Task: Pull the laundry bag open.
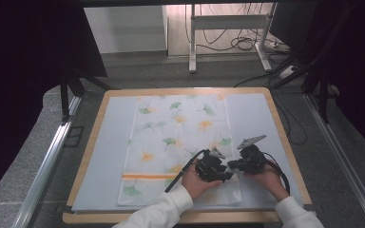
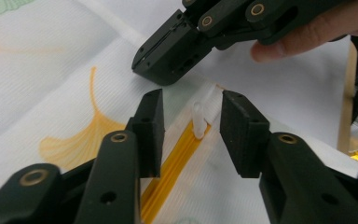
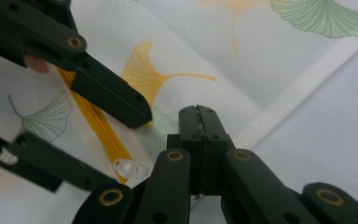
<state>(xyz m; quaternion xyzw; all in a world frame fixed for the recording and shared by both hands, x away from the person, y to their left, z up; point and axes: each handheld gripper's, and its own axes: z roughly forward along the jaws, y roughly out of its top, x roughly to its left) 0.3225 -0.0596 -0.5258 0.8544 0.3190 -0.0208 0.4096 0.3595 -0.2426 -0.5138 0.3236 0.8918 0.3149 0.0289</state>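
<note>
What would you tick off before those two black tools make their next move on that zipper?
1. Left tool open: ok.
2. Clear zipper pull between its jaws: ok; the pads are not pressing on it.
3. Right tool shut: ok.
4. Right tool actually pinching the printed cloth: cannot tell.
5. Orange zipper lying straight: ok.
6. Cloth flat on the table: ok.

White sleeves (image 1: 171, 204); black tongs (image 1: 213, 167), brass-coloured rivets, black cables, apparently grey plates.
</note>
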